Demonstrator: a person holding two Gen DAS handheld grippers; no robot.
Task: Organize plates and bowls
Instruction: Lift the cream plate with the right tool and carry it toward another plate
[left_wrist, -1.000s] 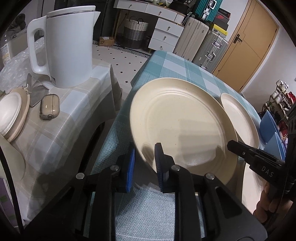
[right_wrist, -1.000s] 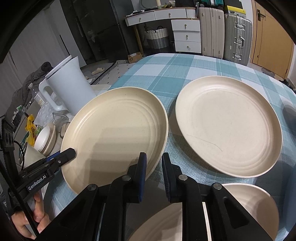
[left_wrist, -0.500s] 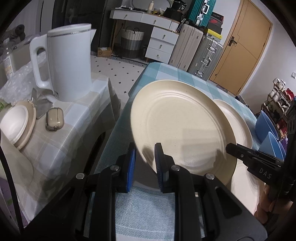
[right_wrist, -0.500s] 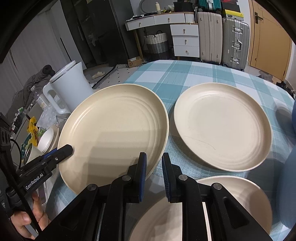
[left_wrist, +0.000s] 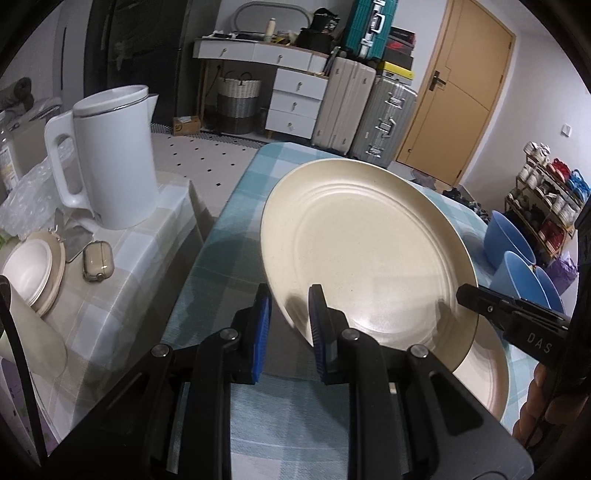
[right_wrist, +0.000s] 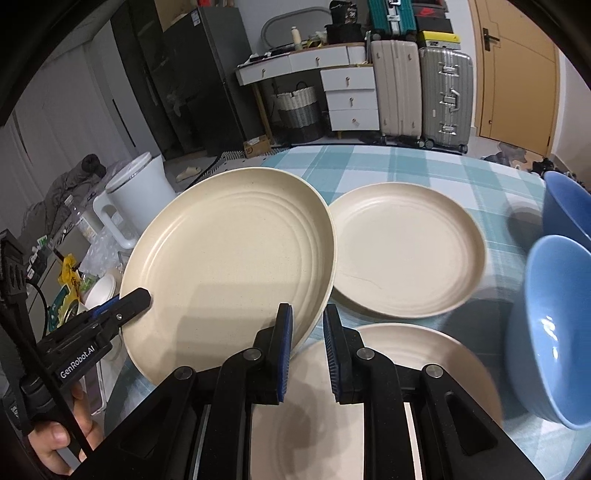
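A large cream plate (left_wrist: 365, 247) (right_wrist: 229, 266) is held tilted above the checked table, gripped at opposite rims. My left gripper (left_wrist: 288, 321) is shut on its near-left rim; it also shows in the right wrist view (right_wrist: 142, 295). My right gripper (right_wrist: 306, 332) is shut on the plate's other rim; it shows in the left wrist view (left_wrist: 461, 291). A second cream plate (right_wrist: 406, 251) lies flat on the table behind. A third cream plate (right_wrist: 391, 369) lies under my right gripper. Blue bowls (right_wrist: 554, 321) (left_wrist: 509, 240) stand at the right.
A white kettle (left_wrist: 110, 162) stands on a side table (left_wrist: 110, 302) at the left, with small white bowls on a wooden disc (left_wrist: 29, 269) and an earbud case (left_wrist: 98, 260). A gap separates that table from the teal checked table (right_wrist: 424, 166).
The held plate has risen off the table and tilted, moving right toward the plate under my right gripper. Both grippers stayed shut on it. The blue bowls came into the right wrist view.
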